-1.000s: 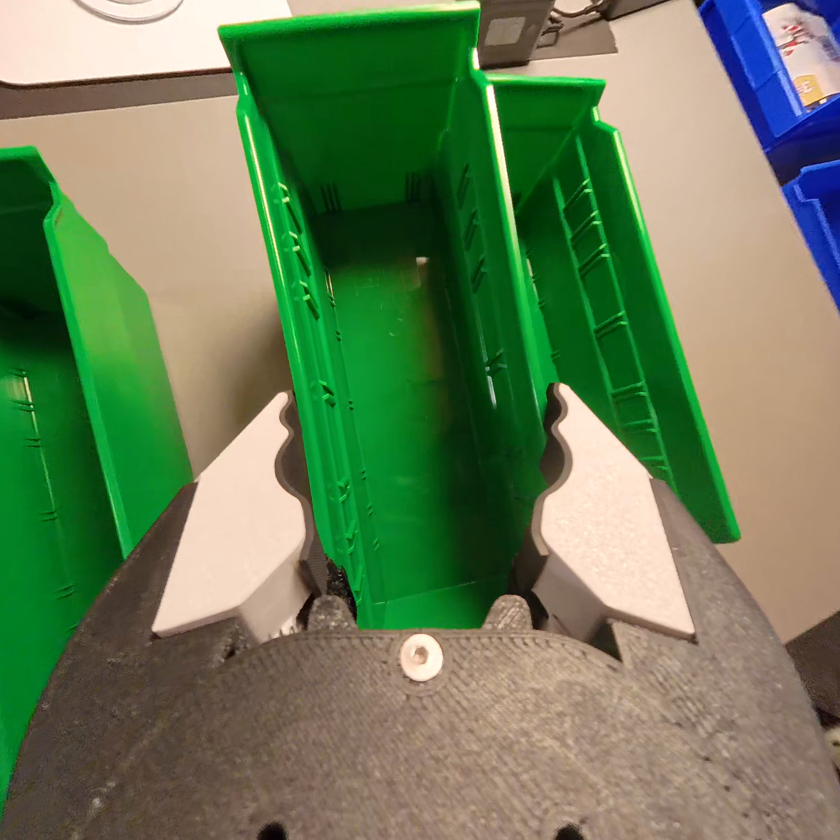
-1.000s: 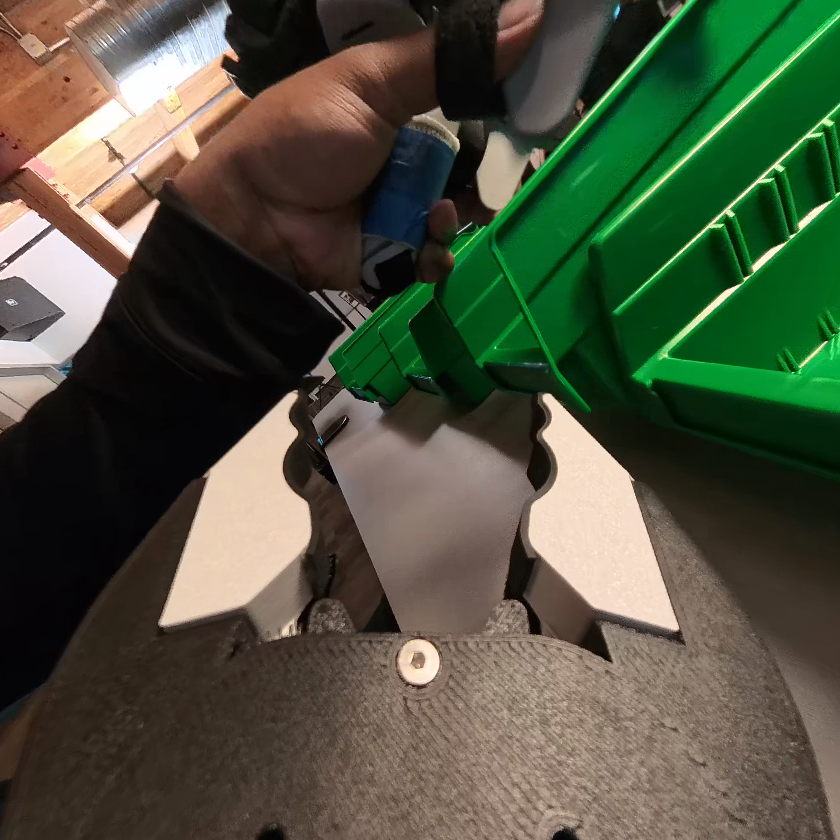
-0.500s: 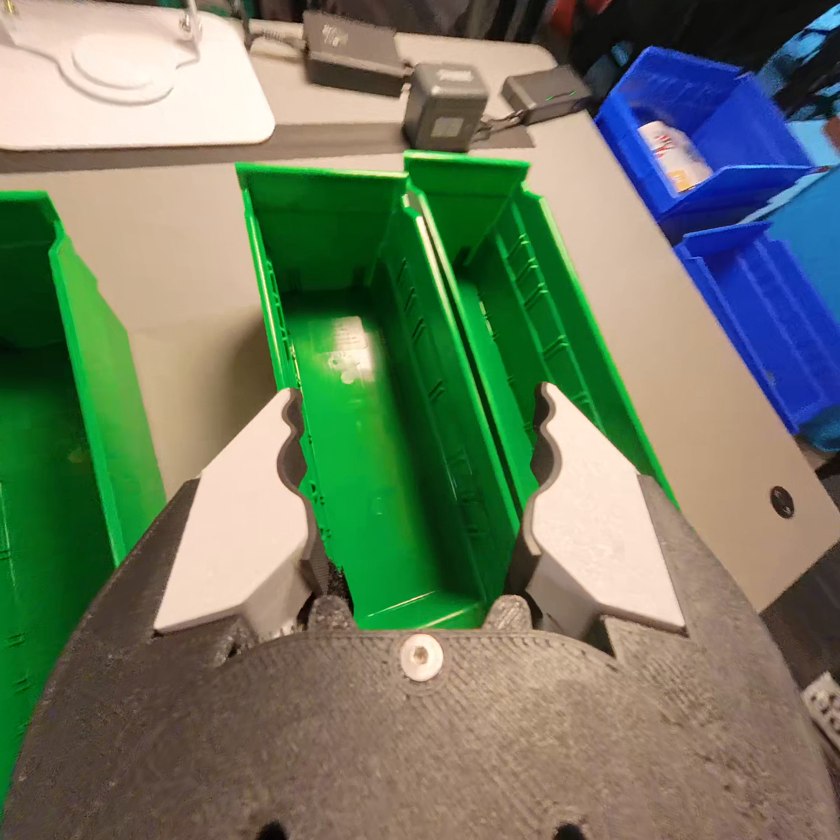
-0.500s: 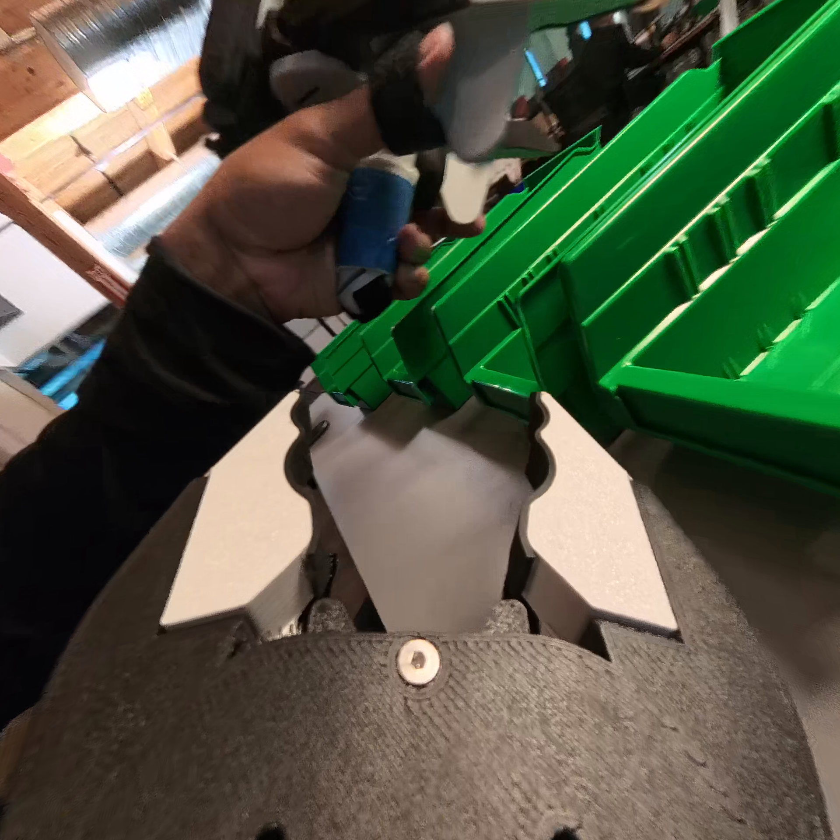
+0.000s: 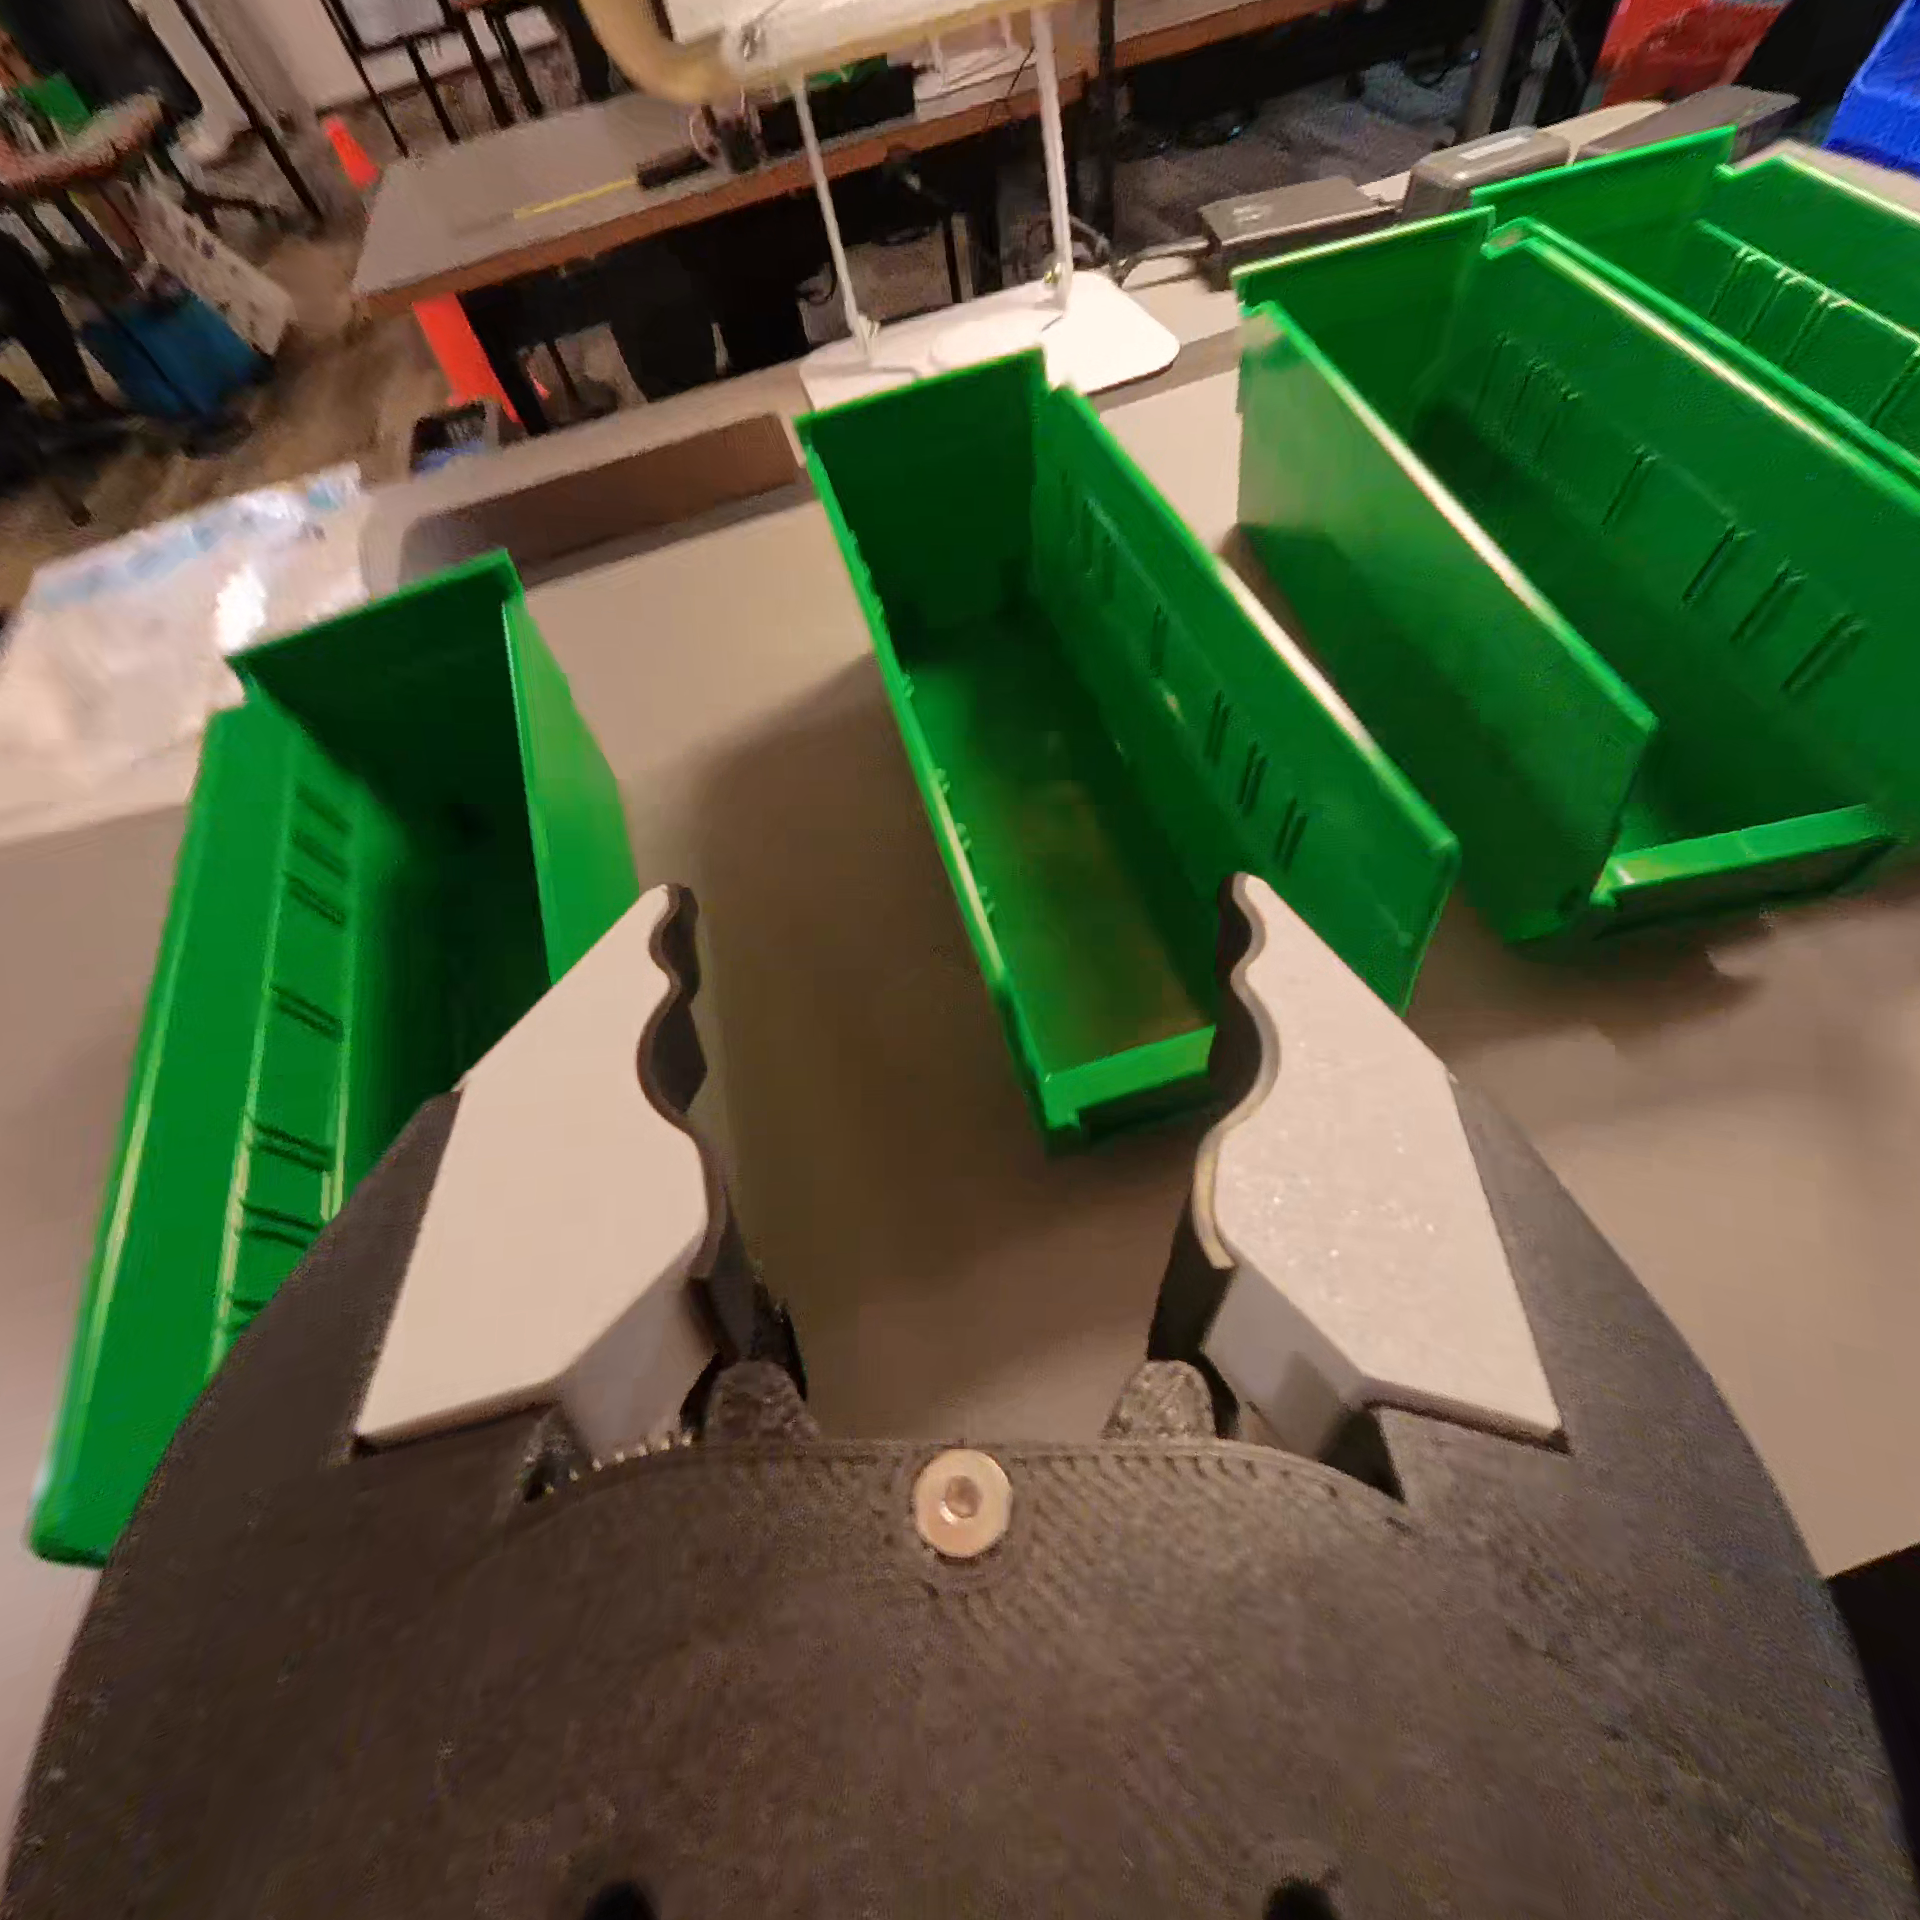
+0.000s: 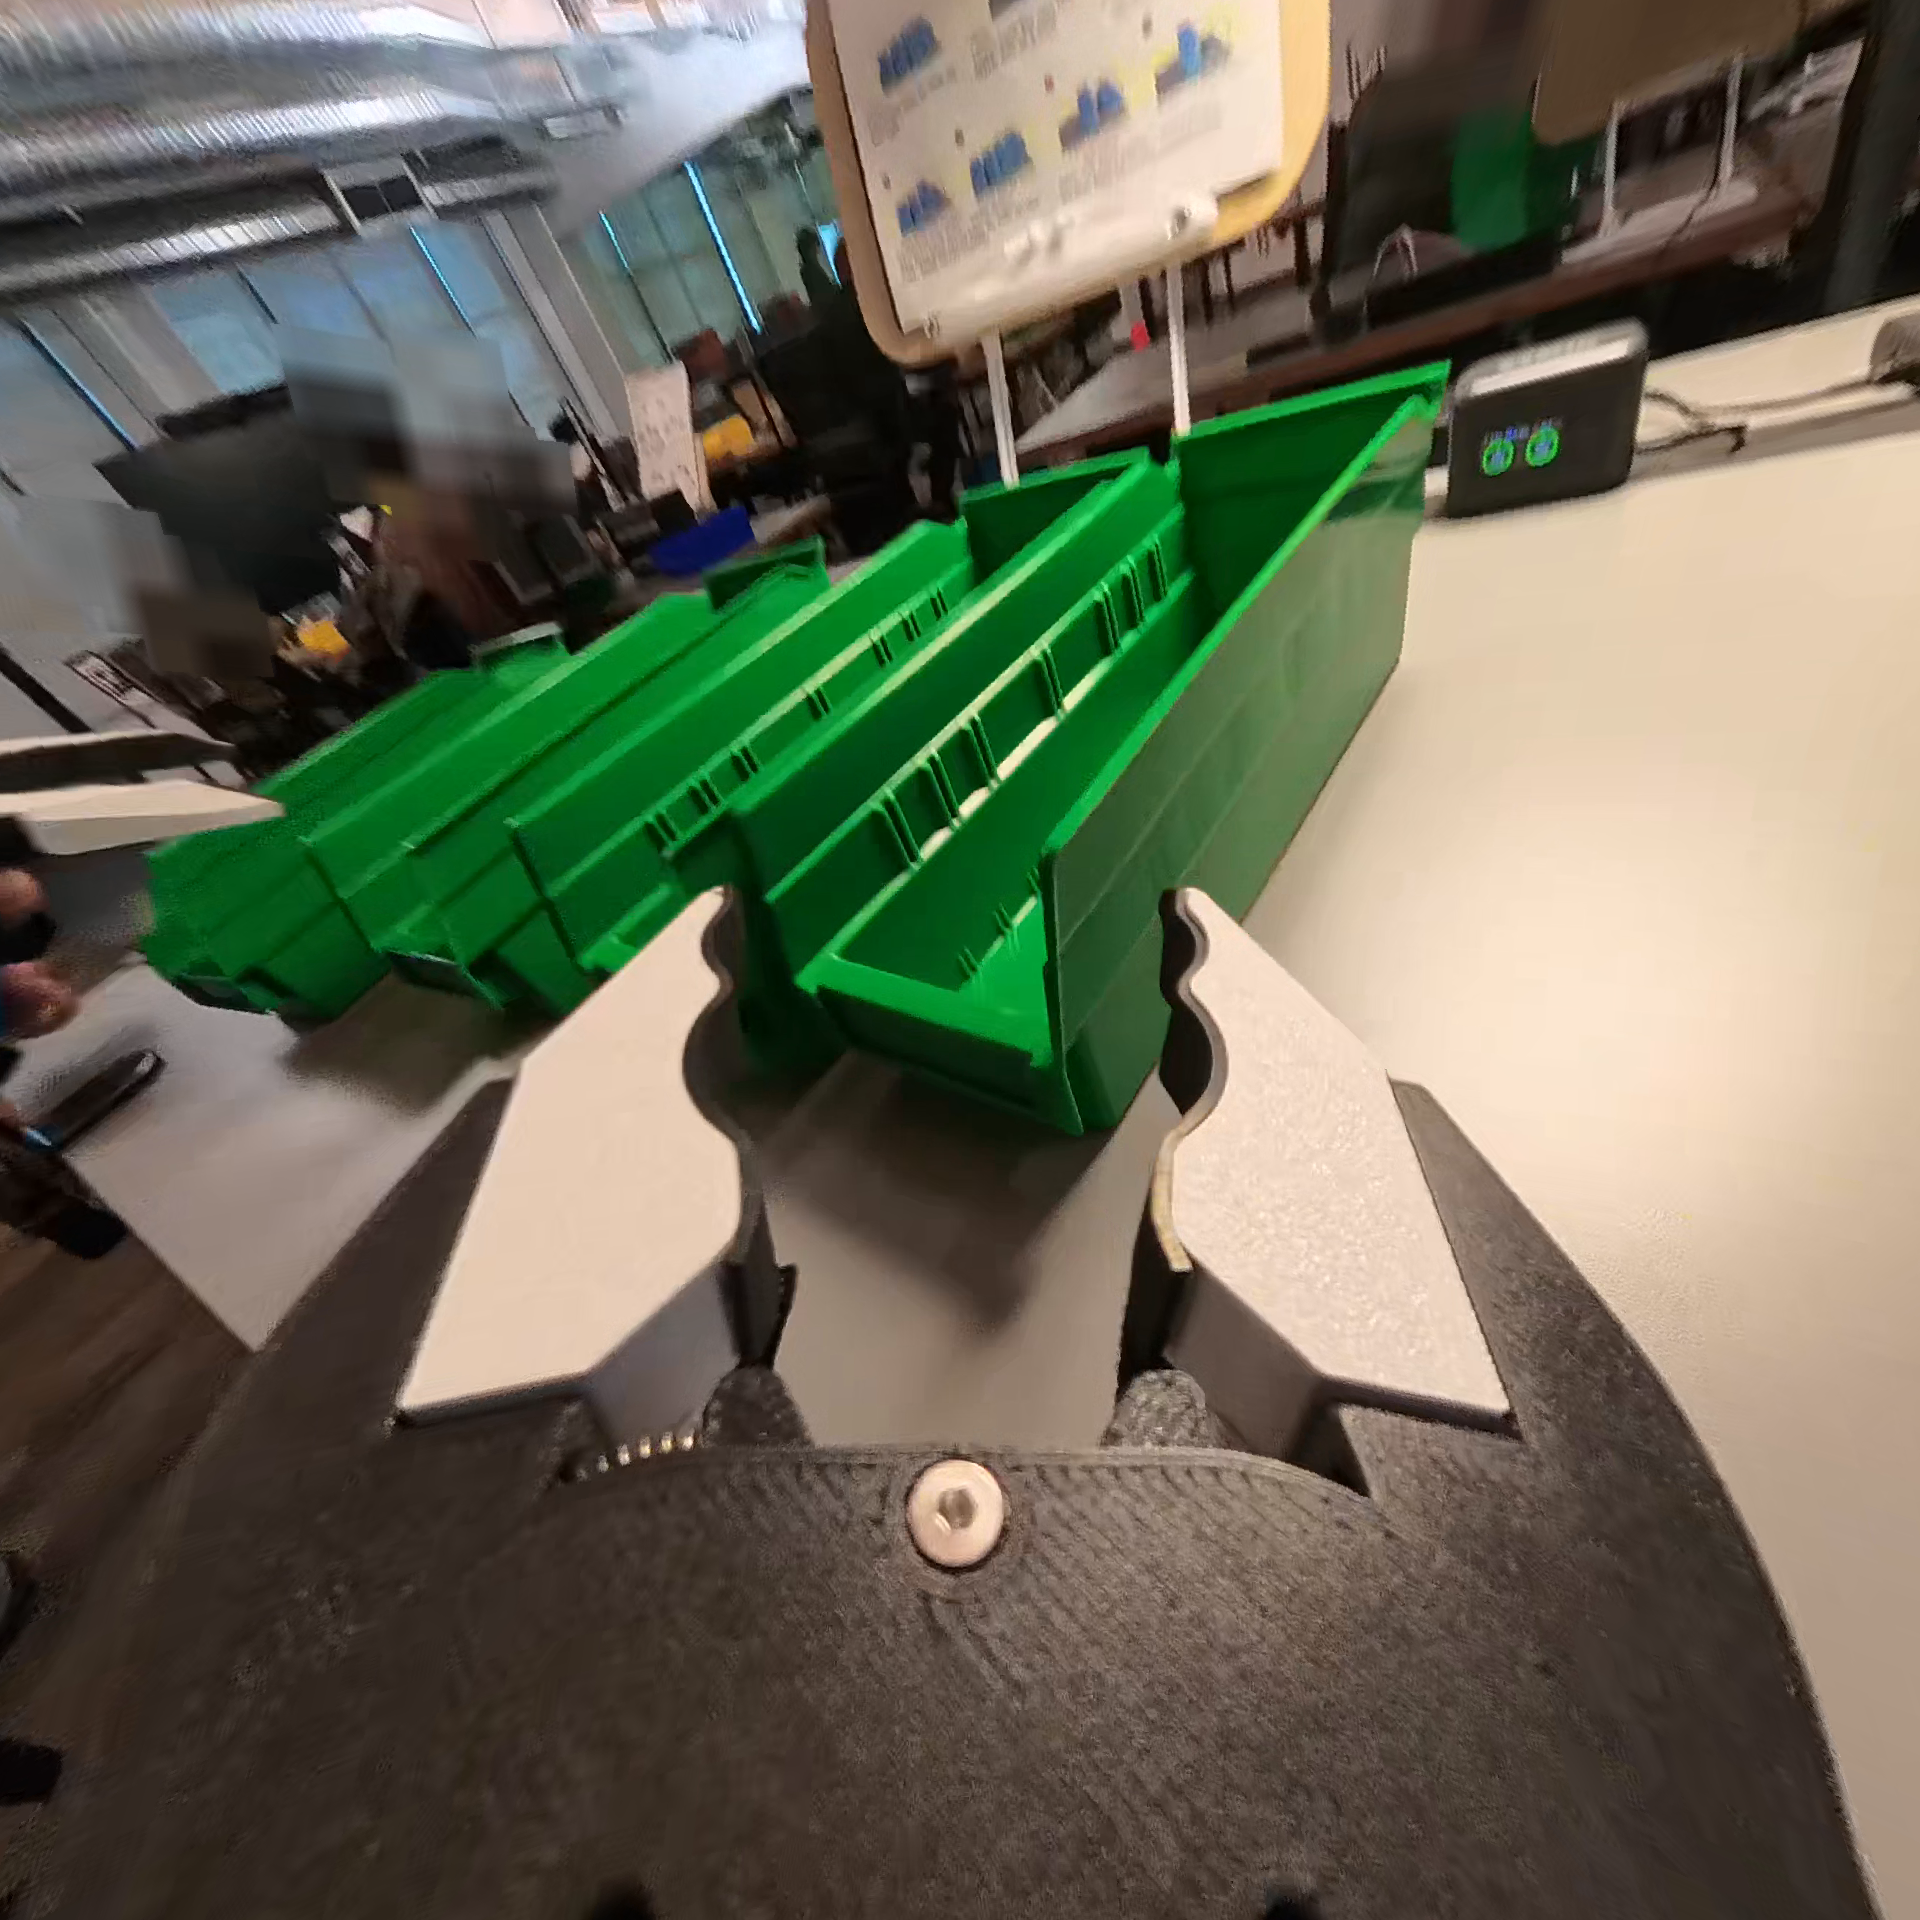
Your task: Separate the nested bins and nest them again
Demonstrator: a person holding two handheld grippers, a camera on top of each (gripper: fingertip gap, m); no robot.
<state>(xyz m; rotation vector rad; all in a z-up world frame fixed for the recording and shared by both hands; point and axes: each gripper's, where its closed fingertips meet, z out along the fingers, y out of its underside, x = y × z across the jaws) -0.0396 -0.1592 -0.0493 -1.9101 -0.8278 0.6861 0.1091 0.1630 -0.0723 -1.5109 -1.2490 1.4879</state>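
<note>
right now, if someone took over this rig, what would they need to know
Left claw: open, holding nothing, above the table between two bins.
Right claw: open, nothing gripped, lined up on the near end of the rightmost bin.
Bins: the green bins stand side by side in a row, one narrow bin just ahead of the left claw.
Done: separating looks finished.
Left: nest them again.

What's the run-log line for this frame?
left gripper: jaws open, empty | right gripper: jaws open, empty | green bins: side by side on table, un-nested

Long green bins (image 5: 1091, 748) stand upright, separated, side by side.
</note>
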